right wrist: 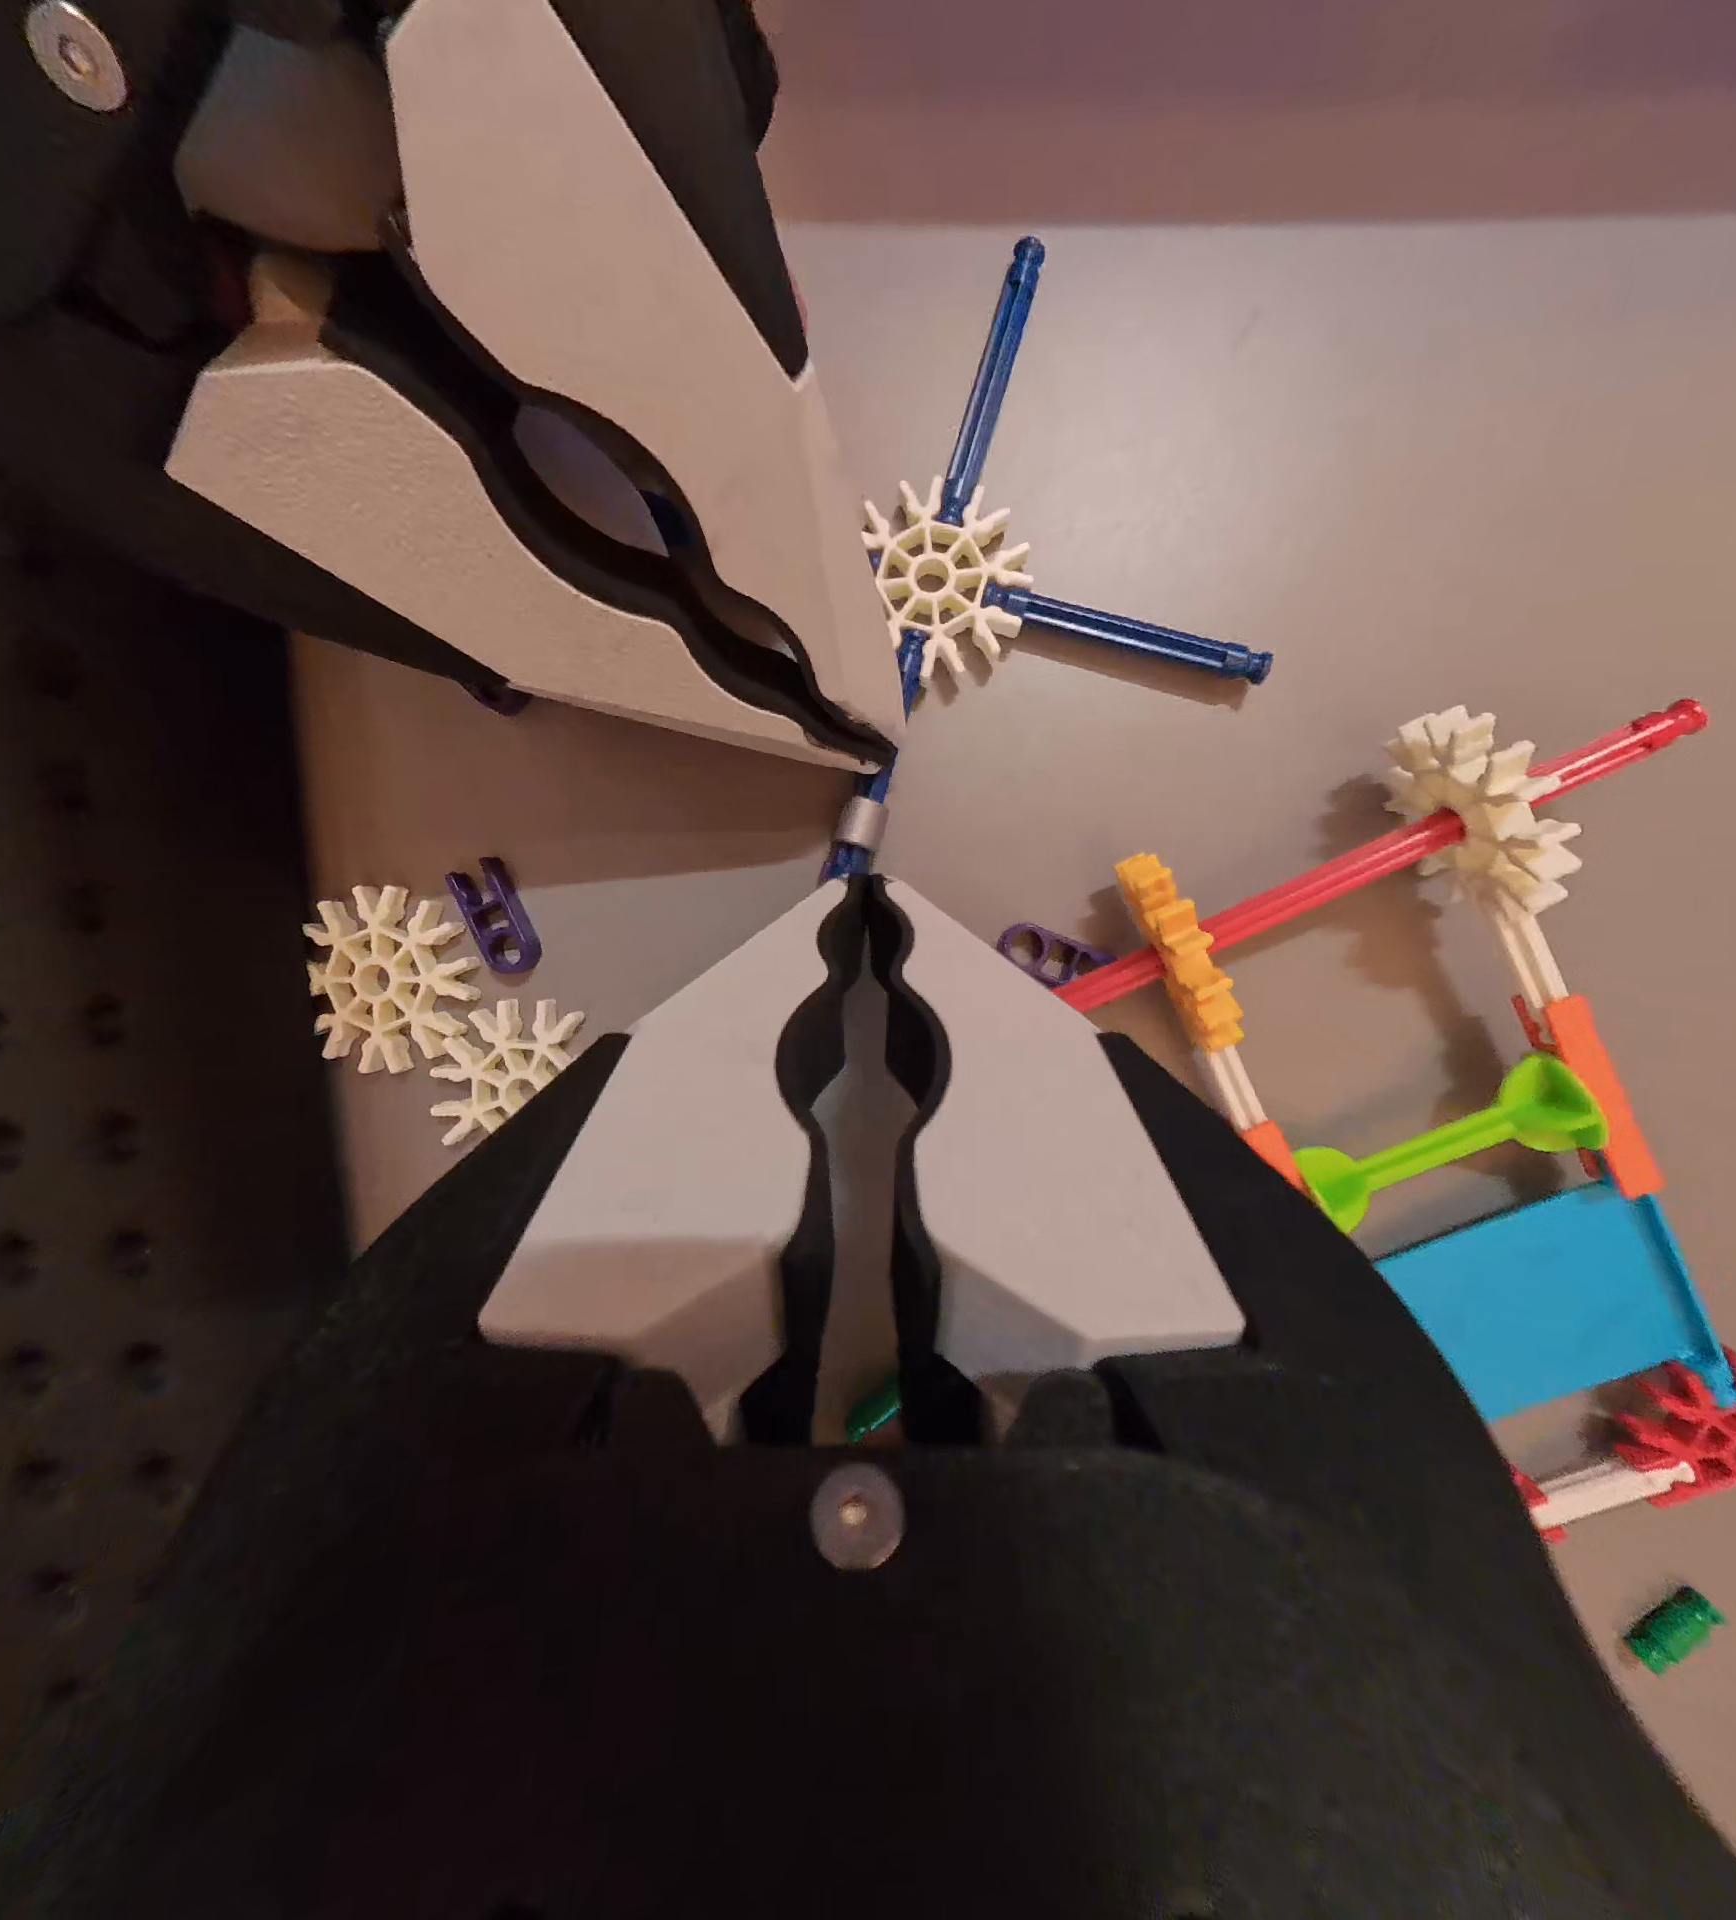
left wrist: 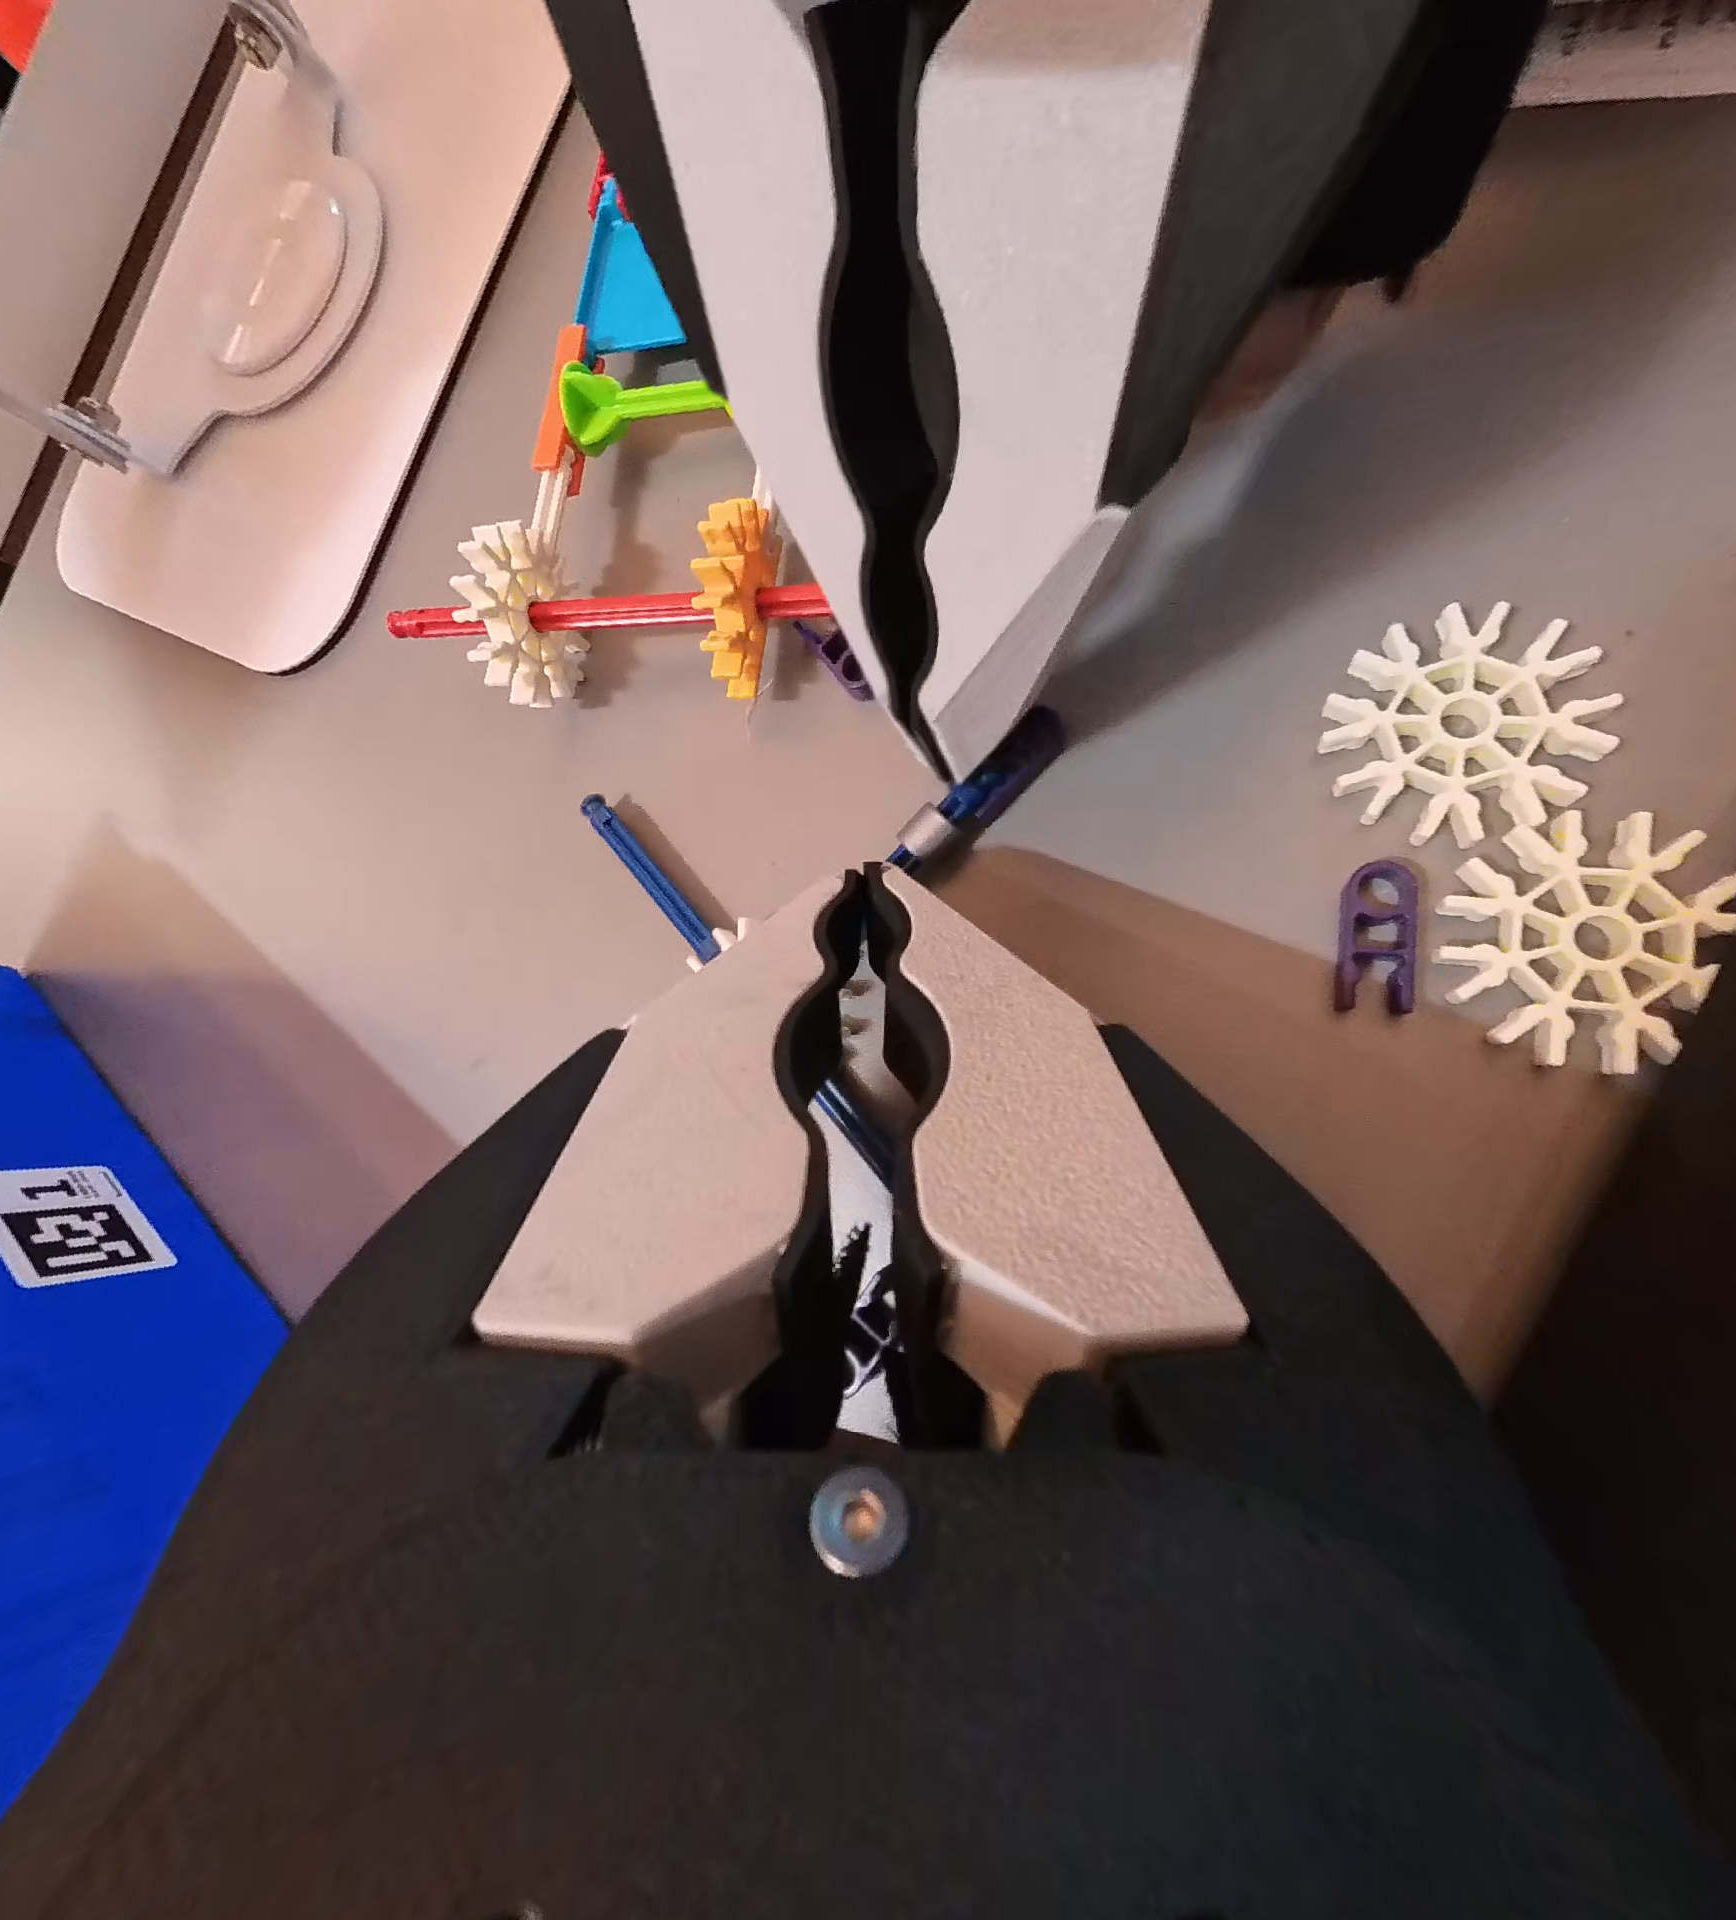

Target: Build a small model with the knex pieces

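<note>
My left gripper [left wrist: 869,881] is shut on a blue rod [left wrist: 921,847] that carries a small silver sleeve [left wrist: 931,831]. The rod belongs to a white snowflake connector [right wrist: 942,582] with two more blue rods [right wrist: 1134,634] sticking out of it. My right gripper [right wrist: 864,883] is shut on the same rod's other end, tip to tip with the left one. The silver sleeve [right wrist: 862,823] sits between the two pairs of fingertips. In the left wrist view the right gripper [left wrist: 937,769] comes in from above. In the right wrist view the left gripper [right wrist: 874,753] comes in from the upper left.
A coloured rod-and-connector model [right wrist: 1466,1039] lies to the right on the grey table [right wrist: 1363,416]. Two loose white snowflake connectors [left wrist: 1466,727] and a purple clip [left wrist: 1373,935] lie together. A green piece [right wrist: 1669,1626], a blue box [left wrist: 33,1403] and a white board [left wrist: 220,416] are nearby. My left and right fingertips are right by each other. The purple clip [left wrist: 1373,935] lies around 7 cm away from my right fingertips. It is also in sight in the right wrist view [right wrist: 499,921].
</note>
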Motion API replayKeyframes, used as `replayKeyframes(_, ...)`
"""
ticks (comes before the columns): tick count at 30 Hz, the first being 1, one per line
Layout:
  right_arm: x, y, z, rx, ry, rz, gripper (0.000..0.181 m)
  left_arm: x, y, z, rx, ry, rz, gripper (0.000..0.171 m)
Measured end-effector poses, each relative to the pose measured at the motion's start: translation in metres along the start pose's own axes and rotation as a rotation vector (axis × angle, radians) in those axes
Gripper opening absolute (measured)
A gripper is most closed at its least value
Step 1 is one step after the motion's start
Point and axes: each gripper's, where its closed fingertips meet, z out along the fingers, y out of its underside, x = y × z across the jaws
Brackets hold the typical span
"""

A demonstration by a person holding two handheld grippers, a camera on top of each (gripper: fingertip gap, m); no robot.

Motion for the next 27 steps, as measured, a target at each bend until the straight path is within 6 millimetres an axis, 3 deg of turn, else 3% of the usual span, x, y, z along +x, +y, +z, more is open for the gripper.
replayKeyframes(19,-0.0089,0.0010,-0.0001,-0.051,-0.034,-0.009,0.000,0.0040,-0.0019,0.0019,-0.013,0.009,0.023,0.000)
replayKeyframes(27,-0.0093,0.0027,0.0012,-0.096,-0.124,0.006,0.000,0.0076,-0.0043,0.0028,-0.003,0.056,-0.010,0.000)
